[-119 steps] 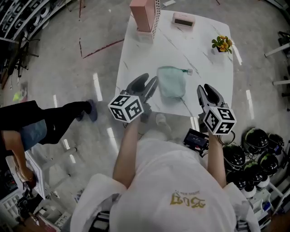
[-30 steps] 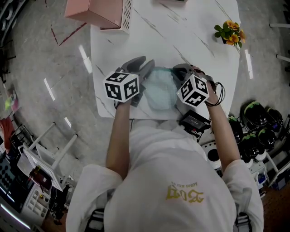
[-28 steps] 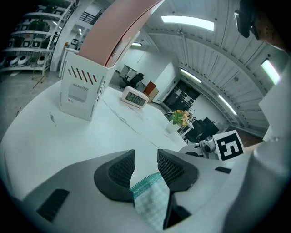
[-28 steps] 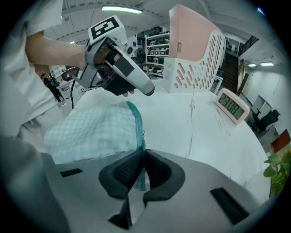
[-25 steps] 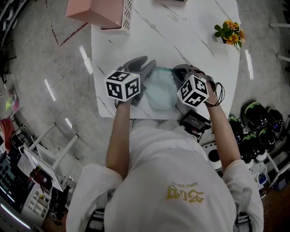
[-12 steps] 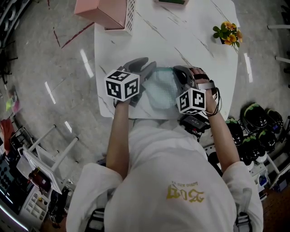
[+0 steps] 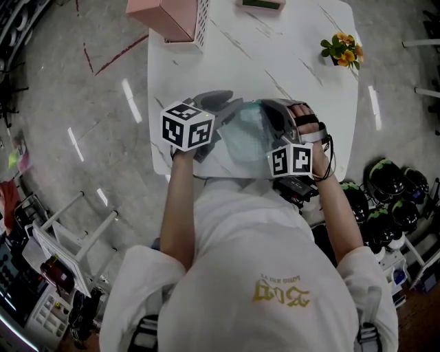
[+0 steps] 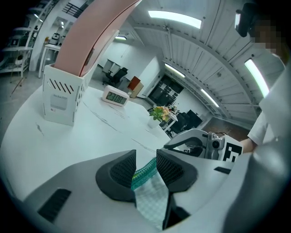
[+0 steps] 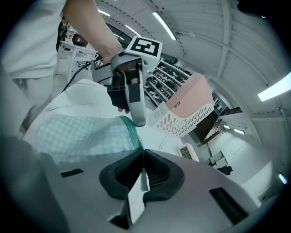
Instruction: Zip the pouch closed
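Pouch (image 7: pixel 244 132) edge inside closing left claw (image 8: pixel 145 164), zip tab (image 9: pixel 138 190) pinched in near-shut right claw (image 9: pixel 142 169)

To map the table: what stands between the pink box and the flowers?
A small clock stands between the box and the flowers, apart from both; the left gripper view shows this.

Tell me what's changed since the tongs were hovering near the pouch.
Both tongs moved in from the near edge of the table onto the pouch. The left tongs are closing on its edge; the right tongs have shut on the zipper pull and rolled. The pink box, clock and flowers stayed put.
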`<state>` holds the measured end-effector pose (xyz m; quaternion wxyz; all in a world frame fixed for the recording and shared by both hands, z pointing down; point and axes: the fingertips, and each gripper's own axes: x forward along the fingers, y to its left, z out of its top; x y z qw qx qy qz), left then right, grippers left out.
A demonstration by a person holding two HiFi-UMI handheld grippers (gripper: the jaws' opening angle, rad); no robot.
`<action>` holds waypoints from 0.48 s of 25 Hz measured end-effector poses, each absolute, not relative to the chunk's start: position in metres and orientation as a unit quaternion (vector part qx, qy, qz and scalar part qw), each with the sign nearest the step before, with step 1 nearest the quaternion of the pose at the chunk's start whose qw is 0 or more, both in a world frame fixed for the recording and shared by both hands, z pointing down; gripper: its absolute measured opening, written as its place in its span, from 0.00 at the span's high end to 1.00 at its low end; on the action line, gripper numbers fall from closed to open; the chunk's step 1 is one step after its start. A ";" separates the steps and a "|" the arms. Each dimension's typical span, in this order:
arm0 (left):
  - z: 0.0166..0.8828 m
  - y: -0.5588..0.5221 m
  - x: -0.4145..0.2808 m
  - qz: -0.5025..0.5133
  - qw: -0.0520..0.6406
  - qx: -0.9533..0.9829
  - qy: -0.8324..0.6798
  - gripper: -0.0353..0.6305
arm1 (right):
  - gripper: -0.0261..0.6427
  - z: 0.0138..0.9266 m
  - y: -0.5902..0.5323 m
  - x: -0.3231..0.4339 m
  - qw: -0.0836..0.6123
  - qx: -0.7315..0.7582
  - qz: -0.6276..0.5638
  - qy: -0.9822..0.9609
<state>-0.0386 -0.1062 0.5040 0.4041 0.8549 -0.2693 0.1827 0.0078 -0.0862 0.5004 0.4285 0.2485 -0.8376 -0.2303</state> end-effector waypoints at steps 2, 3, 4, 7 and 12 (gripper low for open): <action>0.504 -0.099 -0.035 0.187 0.409 0.857 -0.251 0.71 | 0.93 0.496 -0.083 0.007 0.424 0.253 -0.246 -0.834; 0.503 -0.096 -0.035 0.187 0.411 0.857 -0.246 0.71 | 0.93 0.494 -0.080 0.006 0.423 0.254 -0.254 -0.832; 0.501 -0.094 -0.035 0.185 0.413 0.858 -0.244 0.71 | 0.93 0.492 -0.078 0.005 0.422 0.255 -0.263 -0.829; 0.494 -0.088 -0.038 0.178 0.421 0.857 -0.238 0.72 | 0.93 0.485 -0.072 0.002 0.419 0.256 -0.284 -0.824; 0.486 -0.078 -0.034 0.179 0.426 0.862 -0.210 0.76 | 0.93 0.476 -0.066 -0.001 0.413 0.258 -0.317 -0.814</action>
